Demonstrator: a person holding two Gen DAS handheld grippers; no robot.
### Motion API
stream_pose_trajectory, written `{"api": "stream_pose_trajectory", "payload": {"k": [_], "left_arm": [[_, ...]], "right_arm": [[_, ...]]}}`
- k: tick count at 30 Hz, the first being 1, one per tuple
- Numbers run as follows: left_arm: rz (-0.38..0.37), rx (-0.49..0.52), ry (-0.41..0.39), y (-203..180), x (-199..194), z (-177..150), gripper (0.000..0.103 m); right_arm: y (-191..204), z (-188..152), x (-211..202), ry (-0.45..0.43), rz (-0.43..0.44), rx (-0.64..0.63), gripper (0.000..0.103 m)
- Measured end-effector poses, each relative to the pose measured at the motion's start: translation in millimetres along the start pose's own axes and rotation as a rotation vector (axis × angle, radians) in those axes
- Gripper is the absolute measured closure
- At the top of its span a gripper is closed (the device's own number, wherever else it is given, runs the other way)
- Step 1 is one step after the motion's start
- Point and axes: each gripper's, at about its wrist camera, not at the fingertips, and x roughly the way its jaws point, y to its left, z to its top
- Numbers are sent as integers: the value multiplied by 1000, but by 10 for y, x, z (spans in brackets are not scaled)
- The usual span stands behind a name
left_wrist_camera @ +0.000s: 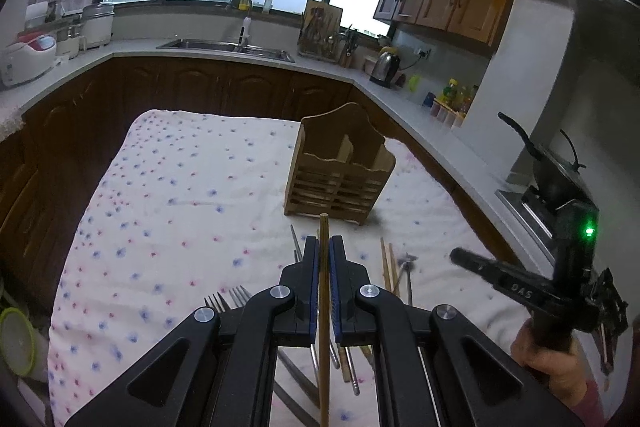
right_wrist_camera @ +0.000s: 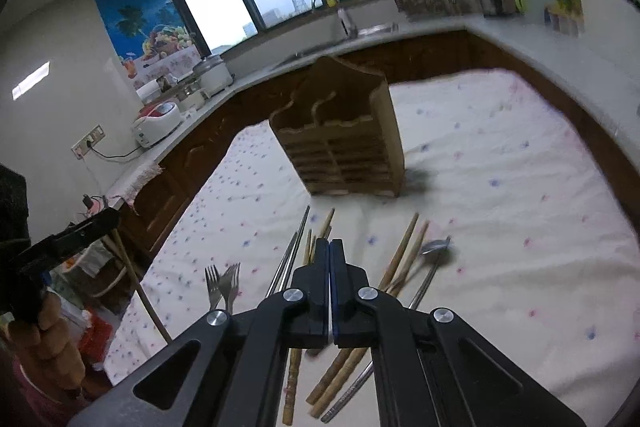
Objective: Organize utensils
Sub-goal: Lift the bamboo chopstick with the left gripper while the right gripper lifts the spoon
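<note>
The desk (left_wrist_camera: 168,187) wears a flowered cloth. At twelve o'clock from the left claw (left_wrist_camera: 324,251) stands the wooden caddy (left_wrist_camera: 340,171), upright, compartments seemingly empty, though the right wrist view is blurred. Loose utensils lie below the claws: chopsticks (right_wrist_camera: 404,251) at one o'clock from the right claw (right_wrist_camera: 330,251), forks (right_wrist_camera: 222,283) at nine, a spoon (right_wrist_camera: 436,247) at three. The left claw pinches one wooden chopstick (left_wrist_camera: 324,227), lifted off the cloth. The right claw is pressed together, holding nothing.
</note>
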Motion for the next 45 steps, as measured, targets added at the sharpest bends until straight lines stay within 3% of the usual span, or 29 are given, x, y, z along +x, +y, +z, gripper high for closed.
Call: {"api": "stream_pose_trajectory", "payload": {"k": [1,3,10,13,17,23,33,39,45], "left_arm": [[-1,-4,-1,8,4,12,100],[-1,-13,-4,33,7,29,100],[-5,-51,-16,146,6,69,100],[-13,-62,-24,182,18,98,100],[-25,-63,-20,213,78,116,100],[-29,-64,-17,234,129,133,100],[-41,-74,-12,297,221,155,100],[-40,-87,-21,320,207,162,100],[-43,-75,-58,271,116,185,100]], "right_arm": [[-63,-19,58,12,-10,25,97],[-162,-53,187,38,-63,51,68],[-564,-244,351,75,-203,136,67],[-658,-283,429,100,-250,135,72],[-616,-270,610,137,-248,110,74],[-675,-196,709,133,-176,199,74],[-936,-114,927,104,-145,341,95],[-760,-47,674,12,-114,278,99],[-268,176,287,-90,-86,118,101]]}}
